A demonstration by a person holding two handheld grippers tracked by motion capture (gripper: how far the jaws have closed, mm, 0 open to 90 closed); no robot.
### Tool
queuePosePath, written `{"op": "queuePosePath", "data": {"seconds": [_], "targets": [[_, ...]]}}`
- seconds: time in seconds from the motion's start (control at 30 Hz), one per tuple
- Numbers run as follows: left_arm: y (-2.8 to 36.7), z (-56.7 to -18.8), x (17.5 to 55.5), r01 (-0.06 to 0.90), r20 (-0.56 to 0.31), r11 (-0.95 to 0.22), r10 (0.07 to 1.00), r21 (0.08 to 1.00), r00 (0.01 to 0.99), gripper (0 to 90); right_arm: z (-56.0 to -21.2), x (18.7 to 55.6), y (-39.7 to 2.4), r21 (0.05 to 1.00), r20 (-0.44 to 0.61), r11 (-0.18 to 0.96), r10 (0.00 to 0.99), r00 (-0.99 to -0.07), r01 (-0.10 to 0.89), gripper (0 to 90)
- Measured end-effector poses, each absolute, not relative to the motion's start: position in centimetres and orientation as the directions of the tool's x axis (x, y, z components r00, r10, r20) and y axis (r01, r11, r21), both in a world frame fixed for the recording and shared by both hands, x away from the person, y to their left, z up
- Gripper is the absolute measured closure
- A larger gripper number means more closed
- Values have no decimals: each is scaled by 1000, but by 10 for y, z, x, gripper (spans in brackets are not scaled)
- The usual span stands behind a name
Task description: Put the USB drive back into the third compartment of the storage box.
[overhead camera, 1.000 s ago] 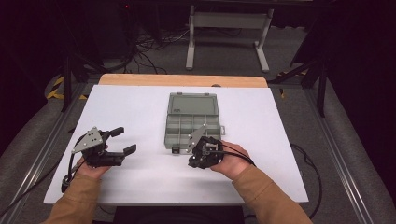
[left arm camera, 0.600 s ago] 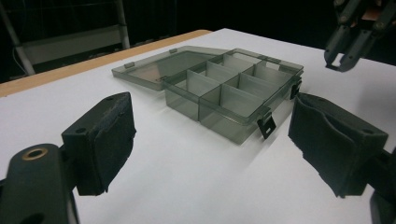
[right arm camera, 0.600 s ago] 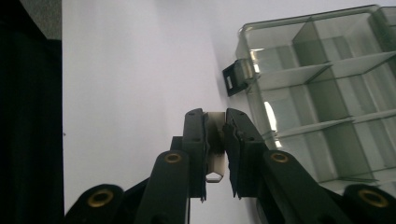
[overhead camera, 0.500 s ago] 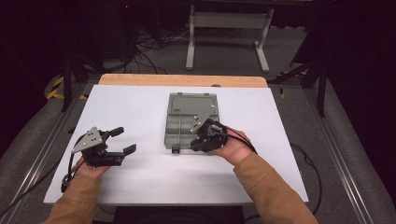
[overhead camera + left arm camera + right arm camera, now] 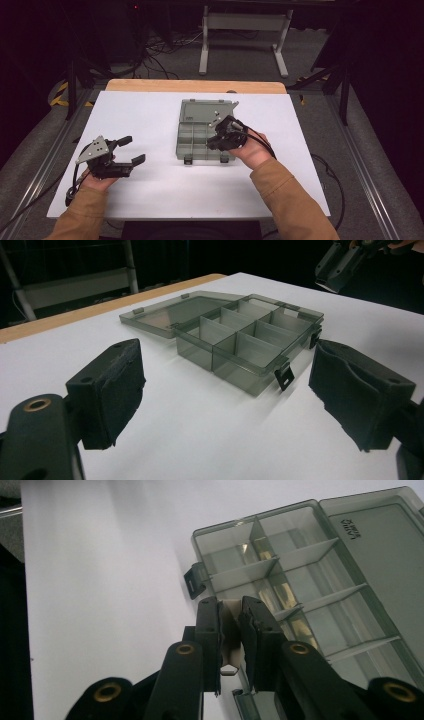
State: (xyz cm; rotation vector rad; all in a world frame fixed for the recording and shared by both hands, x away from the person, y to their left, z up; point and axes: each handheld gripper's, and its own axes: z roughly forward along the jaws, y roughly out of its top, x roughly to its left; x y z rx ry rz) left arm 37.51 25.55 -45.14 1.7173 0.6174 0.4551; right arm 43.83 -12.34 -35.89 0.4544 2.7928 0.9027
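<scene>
A grey see-through compartment box (image 5: 197, 136) lies open mid-table, its lid (image 5: 206, 110) folded flat on the far side. Its divided cells (image 5: 245, 340) look empty. My right gripper (image 5: 216, 142) hovers over the box's front right part, shut on a small white part (image 5: 230, 630) pinched between its pads. Below its jaws the right gripper view takes in the box (image 5: 300, 580) and a front latch (image 5: 194, 580). My left gripper (image 5: 134, 150) rests at the table's left, open with nothing between its pads (image 5: 117, 385), pointing at the box. The right gripper (image 5: 340, 262) hangs above the box's far corner.
The white table top (image 5: 150, 110) ends in a wooden strip (image 5: 195, 86) at the far edge. Beyond it on the floor stand a metal frame (image 5: 240, 30) and loose cables. Bare white surface lies between the left gripper and the box.
The right hand has lifted and moved away from the box's front edge to over the box, still pinching the white part. The left hand has stayed put.
</scene>
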Motion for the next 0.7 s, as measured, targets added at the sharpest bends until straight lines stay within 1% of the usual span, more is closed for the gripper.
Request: {"op": "queuePosePath", "data": {"seconds": [0.47,0.7], "targets": [[256,-451,376,158,-23,-164,620,974,784,153,-360,467,-130,629,-59,715,434,-899,304,787],[256,-451,375,159,-22,-165,623,973,782,153,-363,480,-131,632,-56,699,470,-881,333,787]]}}
